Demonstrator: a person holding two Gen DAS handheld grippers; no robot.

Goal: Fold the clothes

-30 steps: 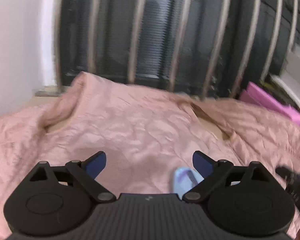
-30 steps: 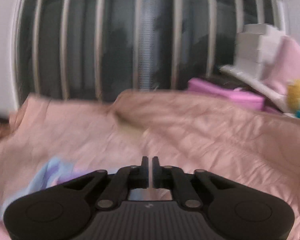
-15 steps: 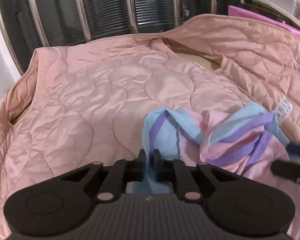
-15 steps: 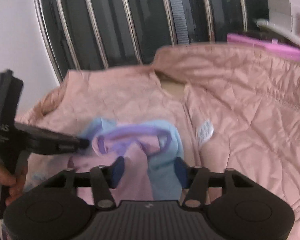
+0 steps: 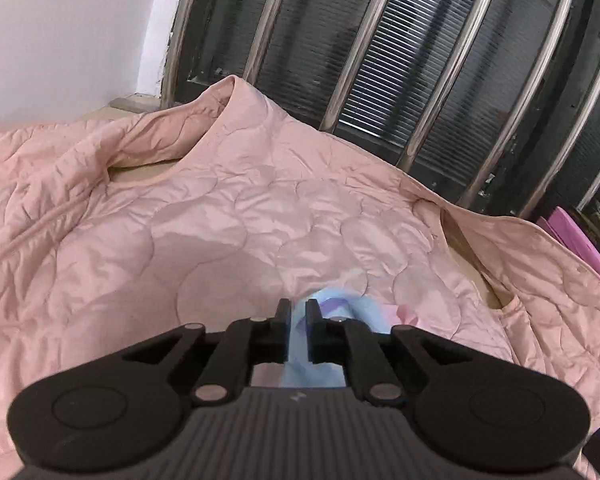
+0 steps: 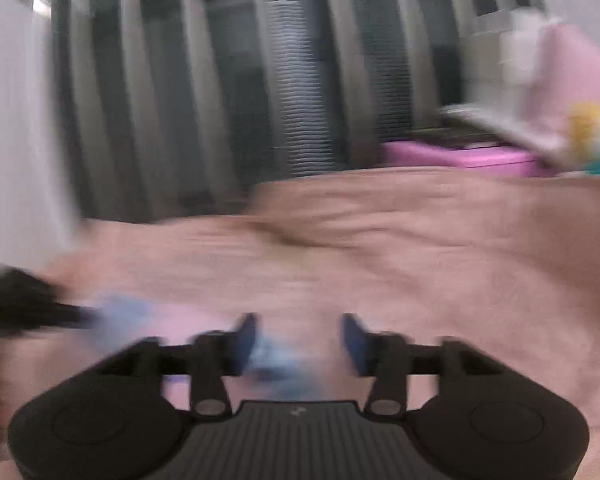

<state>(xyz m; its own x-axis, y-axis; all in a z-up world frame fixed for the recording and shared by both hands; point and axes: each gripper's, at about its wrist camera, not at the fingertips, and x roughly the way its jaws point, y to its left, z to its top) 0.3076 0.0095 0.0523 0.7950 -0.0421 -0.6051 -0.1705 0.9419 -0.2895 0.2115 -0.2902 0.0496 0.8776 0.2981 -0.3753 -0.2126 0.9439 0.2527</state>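
A small light blue, pink and purple garment [image 5: 332, 316] lies on a pink quilted blanket [image 5: 220, 220]. My left gripper [image 5: 298, 312] is shut on the garment's light blue edge, which runs between its fingers. In the blurred right wrist view my right gripper [image 6: 298, 336] is open, with the garment [image 6: 276, 360] low between its blue pads [image 6: 246, 334]. The left gripper [image 6: 24, 312] shows at the left edge there, holding the same garment [image 6: 120, 316].
Metal bars [image 5: 356, 72] of a dark window grille stand behind the blanket. A white wall [image 5: 60, 32] is at the left. A pink-purple box [image 6: 460, 158] and stacked items [image 6: 540, 80] are at the back right.
My left gripper stays shut on the garment and has tilted up toward the bars. My right gripper stays open and is moving fast; its view is now blurred.
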